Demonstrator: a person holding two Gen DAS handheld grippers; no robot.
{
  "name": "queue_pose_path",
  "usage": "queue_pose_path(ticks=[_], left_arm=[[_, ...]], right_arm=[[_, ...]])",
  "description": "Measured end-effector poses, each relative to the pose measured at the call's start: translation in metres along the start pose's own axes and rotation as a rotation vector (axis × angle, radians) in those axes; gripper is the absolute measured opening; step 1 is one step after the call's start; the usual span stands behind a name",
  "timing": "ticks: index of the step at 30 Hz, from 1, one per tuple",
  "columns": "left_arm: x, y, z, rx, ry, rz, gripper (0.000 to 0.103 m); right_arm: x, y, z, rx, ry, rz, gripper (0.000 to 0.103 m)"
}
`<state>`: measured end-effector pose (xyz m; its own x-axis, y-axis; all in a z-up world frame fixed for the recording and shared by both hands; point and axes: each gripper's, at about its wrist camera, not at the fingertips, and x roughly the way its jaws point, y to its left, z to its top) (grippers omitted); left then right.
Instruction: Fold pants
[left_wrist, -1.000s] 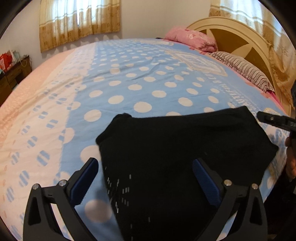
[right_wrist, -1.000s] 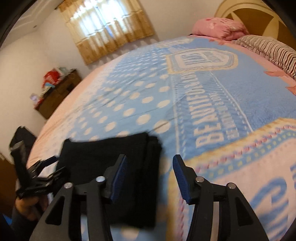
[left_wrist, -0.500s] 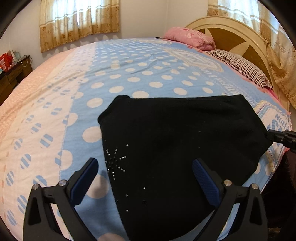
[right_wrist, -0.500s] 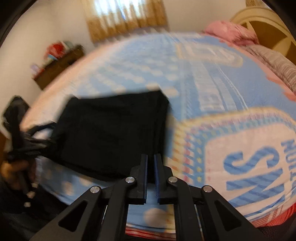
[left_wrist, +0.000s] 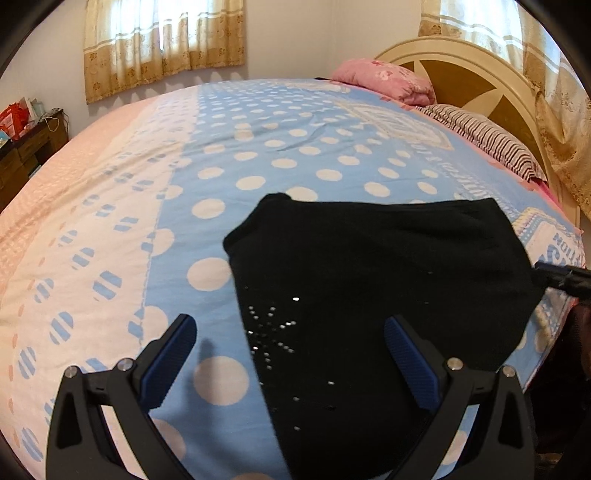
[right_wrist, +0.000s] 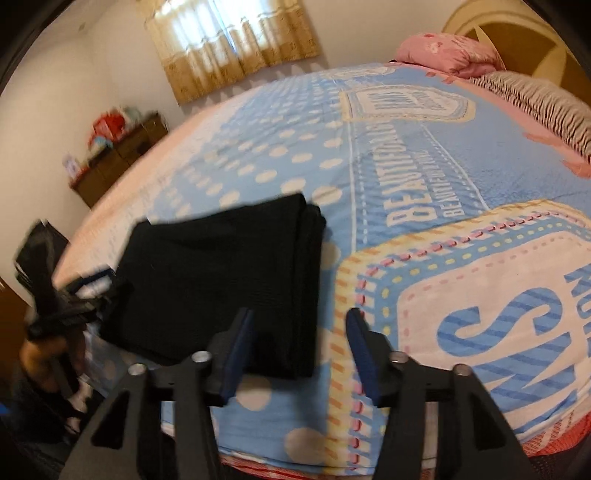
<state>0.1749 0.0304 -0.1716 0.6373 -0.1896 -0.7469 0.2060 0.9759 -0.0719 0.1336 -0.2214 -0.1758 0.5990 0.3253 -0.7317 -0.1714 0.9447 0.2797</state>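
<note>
In the left wrist view, the folded black knitted pants (left_wrist: 373, 295) are seen lying flat on the blue bedspread with white polka dots (left_wrist: 280, 147), near its close edge. Small silvery studs are scattered over the near left part of the cloth. The near end of the pants is cut off by the picture's lower edge and partly covered by the gripper's frame. The left gripper (left_wrist: 291, 354) is held above the cloth with its blue-padded fingers (left_wrist: 410, 354) spread wide, nothing pinched between them. At the right edge, only a dark tip of the right gripper (left_wrist: 561, 277) is shown, just beside the right corner of the pants; whether it touches the cloth cannot be told. A pink pillow (left_wrist: 384, 79) and a striped pillow (left_wrist: 484, 138) are seen far off by the cream headboard (left_wrist: 461, 62).

In the right wrist view, which is blurred, the pants (right_wrist: 221, 280) are seen as a stacked rectangle left of centre. The right gripper (right_wrist: 299, 350) has just been opening; its fingers now stand parted, the left one over the pants' near right corner, with bare bedspread (right_wrist: 406, 166) showing in the gap. The left gripper (right_wrist: 55, 310) and the hand (right_wrist: 37, 350) holding it are smeared at the left edge.
</note>
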Motion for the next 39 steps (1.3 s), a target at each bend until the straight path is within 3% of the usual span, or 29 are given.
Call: queue_pose_path(ticks=[7, 10, 14, 24, 29, 33, 35, 39], left_arm=[[0.01, 0.008, 0.0, -0.049, 0.018, -0.05, 0.103], [0.012, 0.009, 0.0, -0.053, 0.02, -0.062, 0.103], [0.014, 0.009, 0.002, -0.048, 0.015, -0.075, 0.103], [0.02, 0.009, 0.007, -0.05, 0.01, -0.099, 0.103], [0.021, 0.005, 0.008, -0.045, 0.002, -0.143, 0.102], [0.02, 0.003, 0.008, -0.03, -0.007, -0.169, 0.093], [0.018, 0.002, 0.008, -0.026, -0.012, -0.172, 0.086], [0.014, 0.009, 0.007, -0.065, -0.022, -0.203, 0.066]], right_arm=[[0.015, -0.001, 0.025, 0.057, -0.027, 0.034, 0.055], [0.033, -0.006, 0.033, 0.086, 0.007, 0.04, 0.055], [0.055, -0.012, 0.028, 0.101, 0.069, 0.045, 0.055], [0.06, -0.015, 0.023, 0.129, 0.038, 0.107, 0.055], [0.067, -0.013, 0.024, 0.139, 0.041, 0.155, 0.05], [0.068, -0.017, 0.022, 0.166, 0.038, 0.188, 0.041], [0.064, -0.015, 0.021, 0.165, 0.028, 0.209, 0.029], [0.051, -0.002, 0.02, 0.111, -0.006, 0.195, 0.027]])
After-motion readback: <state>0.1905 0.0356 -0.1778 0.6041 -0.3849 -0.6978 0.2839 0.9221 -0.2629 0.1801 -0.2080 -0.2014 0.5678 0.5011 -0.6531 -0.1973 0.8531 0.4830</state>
